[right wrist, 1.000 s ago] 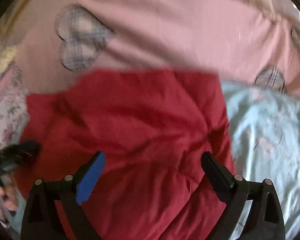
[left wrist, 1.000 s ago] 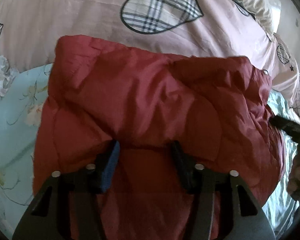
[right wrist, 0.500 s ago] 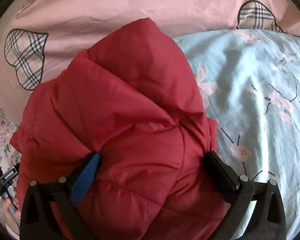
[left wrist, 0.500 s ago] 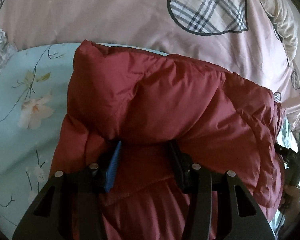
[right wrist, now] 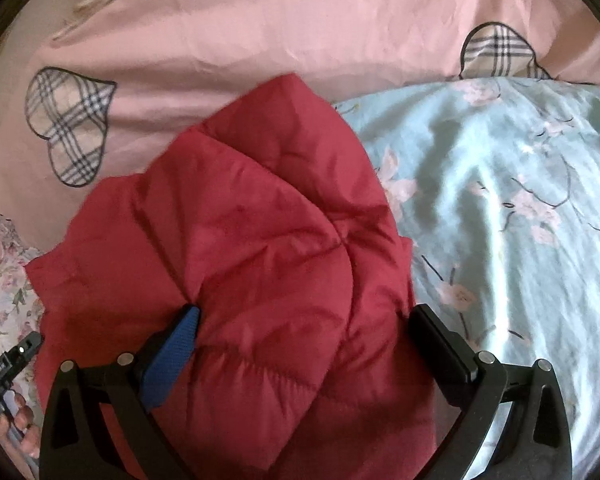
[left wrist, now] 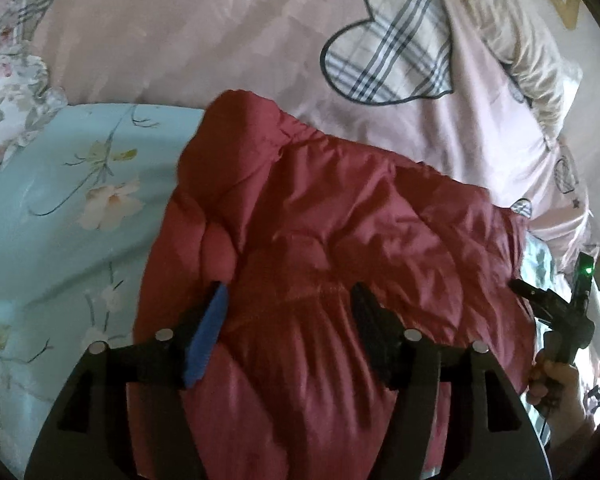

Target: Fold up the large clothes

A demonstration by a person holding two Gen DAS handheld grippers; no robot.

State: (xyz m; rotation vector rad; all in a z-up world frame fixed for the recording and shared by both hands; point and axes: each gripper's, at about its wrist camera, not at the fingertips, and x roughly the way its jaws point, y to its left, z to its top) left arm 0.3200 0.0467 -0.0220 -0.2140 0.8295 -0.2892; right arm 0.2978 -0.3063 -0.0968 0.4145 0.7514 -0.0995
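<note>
Pat flat the puffy red coat lying folded on the blue flowered sheet near the pink blanket, with left gripper just opened, right gripper spread wide, both letting go.

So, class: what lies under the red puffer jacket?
The red puffer jacket rests on a light blue floral sheet, with a pink heart-print cover beyond. What is directly beneath its middle is covered and cannot be seen.
</note>
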